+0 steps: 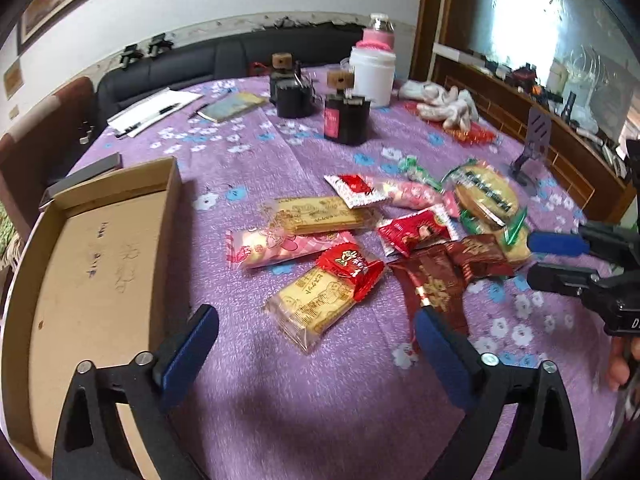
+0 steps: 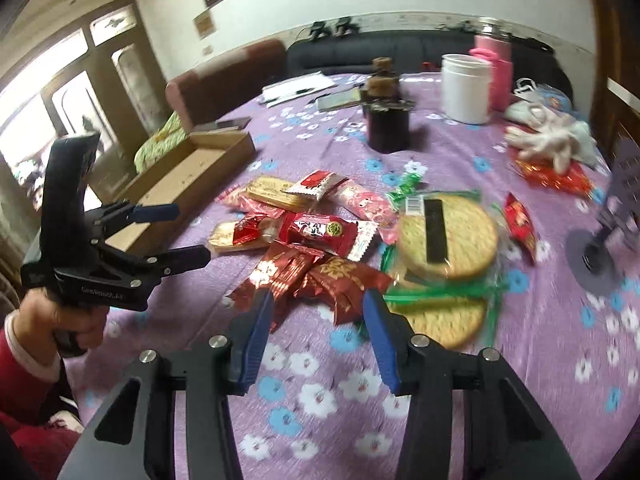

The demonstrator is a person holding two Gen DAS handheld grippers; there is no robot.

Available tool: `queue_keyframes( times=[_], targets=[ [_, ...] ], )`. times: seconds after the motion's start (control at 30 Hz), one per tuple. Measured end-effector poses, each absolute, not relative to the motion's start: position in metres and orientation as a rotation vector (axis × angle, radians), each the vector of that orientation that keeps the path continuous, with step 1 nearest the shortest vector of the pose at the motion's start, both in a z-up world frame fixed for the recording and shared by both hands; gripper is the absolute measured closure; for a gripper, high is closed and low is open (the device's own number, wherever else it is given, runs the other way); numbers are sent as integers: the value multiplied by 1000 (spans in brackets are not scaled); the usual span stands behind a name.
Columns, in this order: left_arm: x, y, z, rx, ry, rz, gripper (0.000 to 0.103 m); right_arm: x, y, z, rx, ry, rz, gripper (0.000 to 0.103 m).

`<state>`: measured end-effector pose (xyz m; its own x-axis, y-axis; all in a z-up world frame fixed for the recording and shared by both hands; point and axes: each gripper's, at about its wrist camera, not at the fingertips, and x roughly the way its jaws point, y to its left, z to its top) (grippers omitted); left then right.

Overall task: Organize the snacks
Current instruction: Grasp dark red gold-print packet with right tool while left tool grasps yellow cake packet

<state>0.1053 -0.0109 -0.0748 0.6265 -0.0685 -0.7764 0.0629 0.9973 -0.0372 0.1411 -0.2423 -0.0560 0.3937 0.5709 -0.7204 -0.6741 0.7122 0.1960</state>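
Observation:
Several wrapped snacks lie in a loose heap on the purple flowered tablecloth [image 1: 320,392]. Among them are a clear biscuit pack [image 1: 308,308], a pink pack [image 1: 288,246], dark red wrappers [image 2: 344,280] and round crackers [image 2: 448,236]. My left gripper [image 1: 316,320] hangs open just short of the biscuit pack, and nothing sits between its pads. It also shows in the right wrist view as the left gripper [image 2: 192,234]. My right gripper [image 2: 318,300] stands part open, its tips at the near edge of the dark red wrappers without pressing them. An open cardboard box [image 1: 100,260] holding no snacks lies on the left.
Farther back stand two dark jars [image 1: 346,120], a white container [image 1: 372,76] and a pink bottle [image 1: 378,34]. Papers with pens [image 1: 154,110] lie back left, white gloves [image 1: 448,104] back right. A purple phone stand [image 2: 600,248] is at the right; a dark sofa lies behind.

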Motion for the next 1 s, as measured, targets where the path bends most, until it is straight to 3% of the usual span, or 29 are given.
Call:
queue_keyframes(
  times=[0.47,0.57,0.6,0.63,0.77,0.83,1.0],
  targets=[
    [148,-19,-107,72,1002,-147,6,173,-218,-76,-312,900,854,57],
    [148,-19,-105,71,986,-144,20,178,-220,-77,-305,897,882,57],
    [148,-19,-103,72,979,-145,32,179,-219,-77,-313,896,888,57],
    [147,-19,-102,72,976,-151,38,178,-218,-77,-330,893,891,57],
    [143,-19,-100,57,978,-180,47,176,-214,-77,-390,881,902,57],
    [143,-19,-98,37,978,-198,59,177,-210,-78,-409,875,912,57],
    [138,-22,-96,6,982,-232,65,167,-191,-94,-529,923,941,55]
  ],
)
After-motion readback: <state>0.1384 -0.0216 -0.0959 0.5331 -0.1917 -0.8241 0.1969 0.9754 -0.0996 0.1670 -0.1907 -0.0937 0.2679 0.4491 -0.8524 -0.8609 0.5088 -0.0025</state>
